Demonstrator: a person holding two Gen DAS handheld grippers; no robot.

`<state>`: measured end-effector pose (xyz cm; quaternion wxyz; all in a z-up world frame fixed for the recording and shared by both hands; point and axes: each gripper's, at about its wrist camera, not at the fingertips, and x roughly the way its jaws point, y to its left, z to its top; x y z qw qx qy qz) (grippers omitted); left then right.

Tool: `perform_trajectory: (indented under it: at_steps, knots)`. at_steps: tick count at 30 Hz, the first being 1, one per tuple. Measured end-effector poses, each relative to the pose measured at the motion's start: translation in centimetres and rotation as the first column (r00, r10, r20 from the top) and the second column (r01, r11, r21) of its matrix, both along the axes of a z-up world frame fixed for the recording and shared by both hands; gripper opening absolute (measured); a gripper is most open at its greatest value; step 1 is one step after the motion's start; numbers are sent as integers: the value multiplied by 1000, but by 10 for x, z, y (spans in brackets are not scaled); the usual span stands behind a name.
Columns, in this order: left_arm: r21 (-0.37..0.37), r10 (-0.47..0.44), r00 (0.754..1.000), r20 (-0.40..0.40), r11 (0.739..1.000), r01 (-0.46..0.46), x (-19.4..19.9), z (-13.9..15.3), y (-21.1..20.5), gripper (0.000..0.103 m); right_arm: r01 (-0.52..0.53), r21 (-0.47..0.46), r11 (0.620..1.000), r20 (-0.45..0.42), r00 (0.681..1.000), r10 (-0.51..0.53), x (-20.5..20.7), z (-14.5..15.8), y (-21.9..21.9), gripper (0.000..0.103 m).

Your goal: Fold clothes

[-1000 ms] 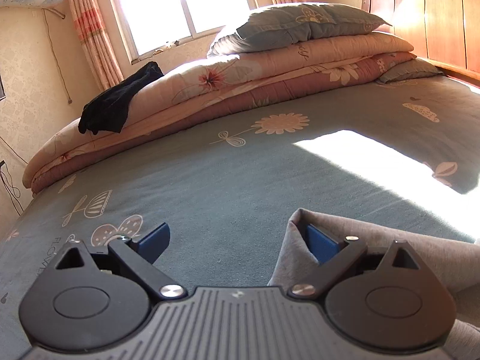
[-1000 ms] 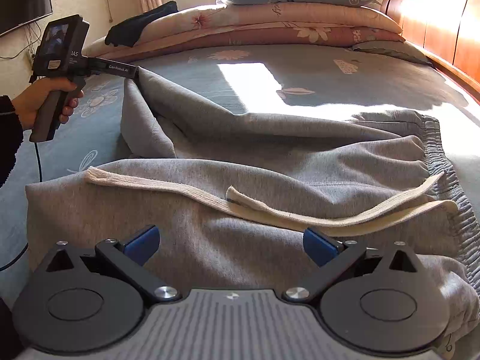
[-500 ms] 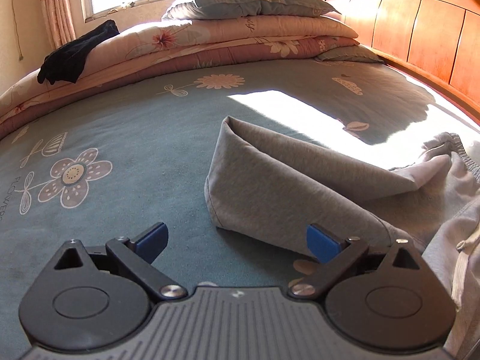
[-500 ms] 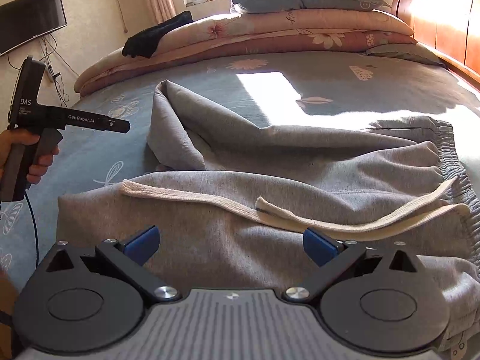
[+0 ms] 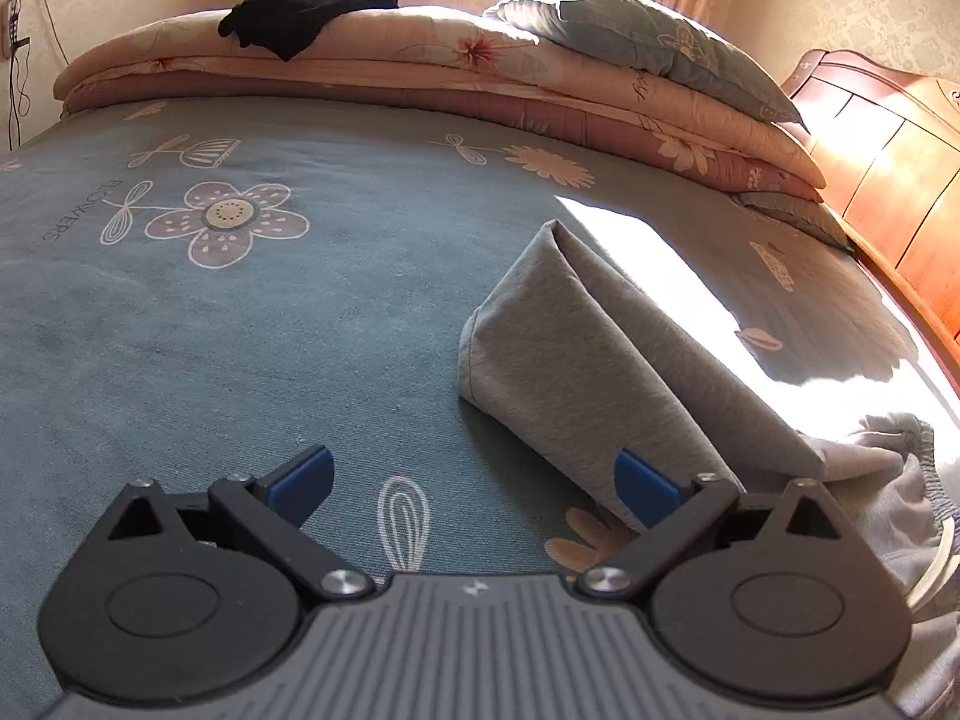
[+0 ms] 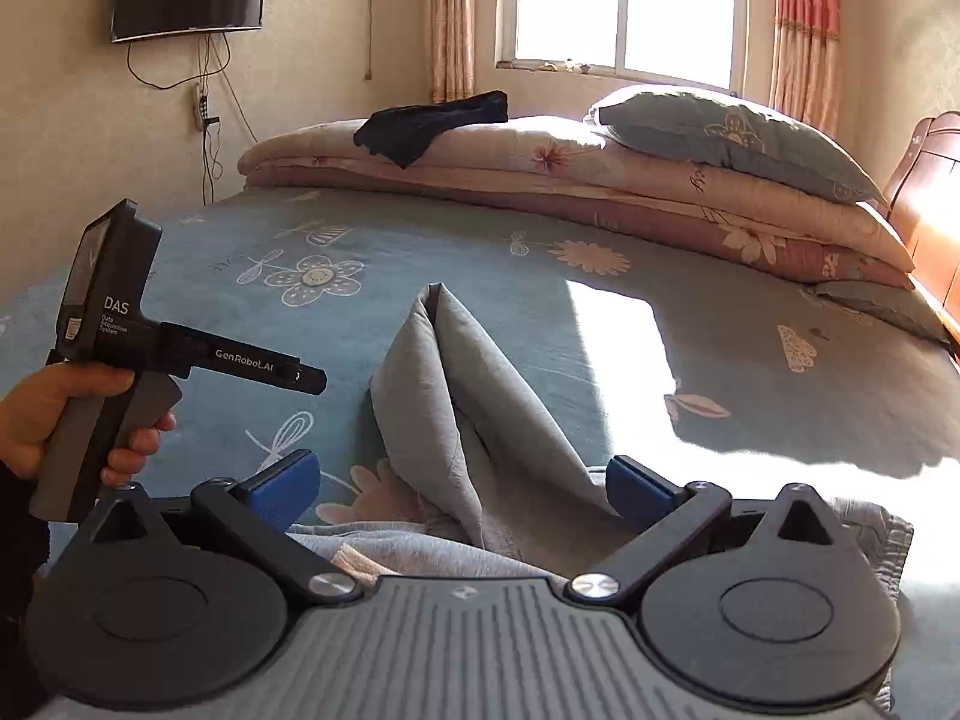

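Bedding fills both views: a teal bedsheet [image 5: 252, 360] printed with flowers is spread over the bed. At far left in the right wrist view, a hand [image 6: 42, 414] is seen wrapped around the grey handle of the left claw [image 6: 312, 381], whose black body is marked "DAS" and "GenRobot.AI"; from this side view its spread cannot be told. In the left wrist view the left claw [image 5: 474, 480] is shown released, its blue pads [image 5: 300, 477] set wide apart above bare sheet, with nothing held between them. Just to the right of it, a grey trouser leg [image 5: 576, 360] of the sweatpants [image 6: 480, 420] is seen lying on the sheet, folded over into a ridge that narrows toward the far side of the bed. The elastic waistband [image 5: 918, 468] is glimpsed at the right edge of that view, lit by sun. In the right wrist view the right claw [image 6: 462, 489] is likewise released, jaws wide apart, held over the nearer grey cloth without gripping it; a pale drawstring [image 6: 354, 561] is partly seen just above its body. Farther back, a black garment [image 6: 432, 123] is draped on folded quilts [image 6: 600, 180], a blue-grey pillow [image 6: 732, 138] is laid on top of them, and a wooden headboard [image 5: 888, 180] is seen at right.
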<state>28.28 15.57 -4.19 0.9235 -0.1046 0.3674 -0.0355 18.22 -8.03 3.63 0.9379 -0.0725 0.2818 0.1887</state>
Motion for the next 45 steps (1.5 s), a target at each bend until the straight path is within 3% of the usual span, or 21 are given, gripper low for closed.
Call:
perform_trajectory:
  at_steps: [2, 6, 10, 12, 15, 16, 18, 21, 25, 26, 27, 29, 32, 35, 39, 43, 45]
  knots:
    - [-45, -19, 1000, 19, 999, 20, 3, 4, 9, 99, -19, -15, 1000, 11, 1000, 20, 9, 10, 9, 103]
    - [-40, -67, 996, 55, 997, 69, 1, 4, 23, 100, -58, -29, 998, -6, 998, 57, 23, 11, 28, 103]
    - [4, 6, 998, 61, 1000, -6, -9, -16, 38, 100, -94, -47, 994, -103, 991, 89, 39, -9, 44, 100]
    - [13, 51, 998, 28, 999, -51, -10, -29, 42, 100, -114, -99, 989, -143, 985, 100, 50, -20, 53, 92]
    - [97, 47, 999, 10, 994, -48, -7, -33, 36, 100, -150, -169, 974, -172, 978, 121, 69, -30, 66, 81]
    - [93, 40, 999, 25, 995, -42, -7, -33, 36, 100, -162, -186, 969, -190, 974, 126, 78, -33, 71, 77]
    - [12, -2, 999, 46, 1000, 1, -6, -37, 39, 100, -185, -222, 957, -230, 964, 133, 97, -40, 81, 62]
    - [-54, -17, 998, 54, 998, 20, -2, -43, 43, 100, -198, -310, 930, -269, 956, 114, 120, -59, 94, 61]
    - [-5, 4, 998, 57, 1000, -4, 1, -48, 46, 100, -222, -368, 903, -357, 931, 83, 136, -92, 97, 59]
    - [-20, 15, 998, 55, 1000, -14, 2, -49, 49, 100, -234, -377, 896, -372, 924, 85, 136, -98, 97, 42]
    - [-38, 24, 998, 53, 999, -22, 2, -50, 53, 100, -250, -386, 888, -386, 918, 91, 136, -103, 99, 13]
    - [-58, 38, 998, 50, 998, -35, 3, -52, 58, 100, -269, -391, 880, -395, 913, 103, 134, -107, 104, 8]
    - [-69, 64, 997, 52, 996, -60, 3, -53, 62, 100, -283, -353, 892, -389, 911, 135, 134, -95, 111, 8]
    - [-95, 79, 995, 55, 993, -74, 2, -54, 68, 100, -250, -215, 944, -377, 913, 156, 150, -67, 108, 8]
    - [-99, 101, 994, 47, 990, -96, 3, -56, 72, 100, -205, -24, 978, -326, 927, 186, 168, -24, 103, 8]
    - [-108, 118, 992, 38, 988, -113, 4, -58, 76, 100, -158, 205, 966, -293, 932, 214, 183, 6, 88, 8]
    - [-117, 125, 991, 38, 986, -120, 3, -58, 78, 100, -110, 254, 961, -308, 933, 188, 190, 6, 76, 8]
